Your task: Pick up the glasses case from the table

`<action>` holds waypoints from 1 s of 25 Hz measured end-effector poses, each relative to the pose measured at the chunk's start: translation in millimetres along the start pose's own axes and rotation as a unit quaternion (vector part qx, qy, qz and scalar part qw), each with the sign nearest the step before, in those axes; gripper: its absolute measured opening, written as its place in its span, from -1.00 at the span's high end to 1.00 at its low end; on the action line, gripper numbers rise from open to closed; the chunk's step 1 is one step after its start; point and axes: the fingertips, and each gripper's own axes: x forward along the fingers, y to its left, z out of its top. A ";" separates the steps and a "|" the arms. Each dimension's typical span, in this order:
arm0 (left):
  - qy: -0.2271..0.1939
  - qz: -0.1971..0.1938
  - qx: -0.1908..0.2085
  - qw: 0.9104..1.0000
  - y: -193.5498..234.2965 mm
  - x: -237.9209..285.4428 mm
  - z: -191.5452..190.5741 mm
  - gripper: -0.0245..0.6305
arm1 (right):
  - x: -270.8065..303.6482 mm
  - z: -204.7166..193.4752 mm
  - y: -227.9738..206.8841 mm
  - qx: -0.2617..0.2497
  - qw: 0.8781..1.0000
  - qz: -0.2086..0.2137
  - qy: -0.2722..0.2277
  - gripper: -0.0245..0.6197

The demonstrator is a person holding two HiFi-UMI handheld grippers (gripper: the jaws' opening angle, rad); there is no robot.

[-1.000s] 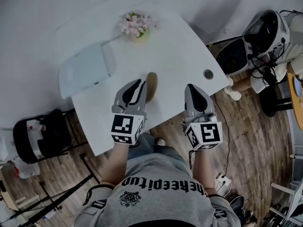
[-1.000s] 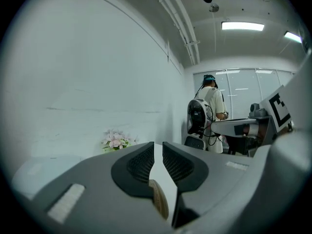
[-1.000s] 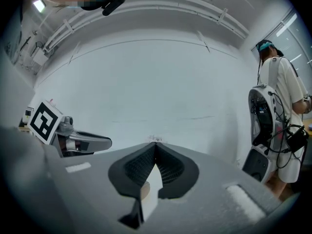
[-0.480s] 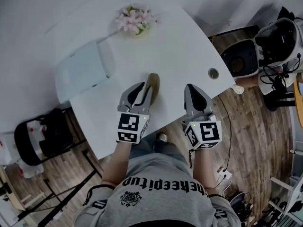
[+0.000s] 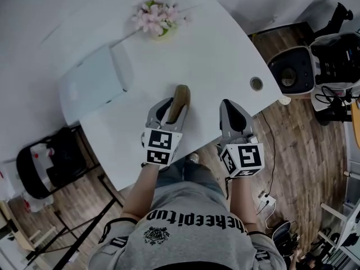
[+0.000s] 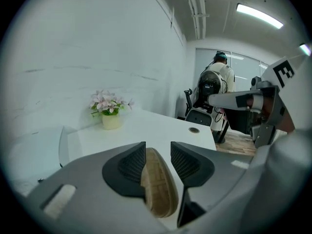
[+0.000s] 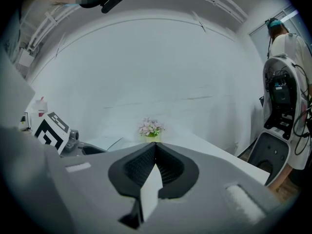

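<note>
A tan woven glasses case (image 5: 180,100) lies on the white table (image 5: 214,49) near its front edge. My left gripper (image 5: 173,109) reaches over that edge, its jaws opening with the near end of the case (image 6: 159,189) between them. A gap shows beside the right pad, so the pads do not press on it. To the right of the case, my right gripper (image 5: 232,107) hovers over the table edge. Its jaws (image 7: 155,149) are shut with nothing in them.
A pot of pink flowers (image 5: 157,20) stands at the table's far side. A pale flat closed device (image 5: 93,84) lies at the left, and a round cable hole (image 5: 256,84) is at the right corner. A black chair (image 5: 48,165) stands left; a person (image 6: 215,84) stands beyond the table.
The left gripper has come down and forward, its jaws have widened, and the case now lies between them. The right gripper has sunk slightly.
</note>
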 end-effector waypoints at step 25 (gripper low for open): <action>0.137 0.003 0.046 0.990 -10.3 54.3 -73.3 -0.17 | -14.0 -20.0 -29.5 0.012 0.998 -0.056 0.033 0.91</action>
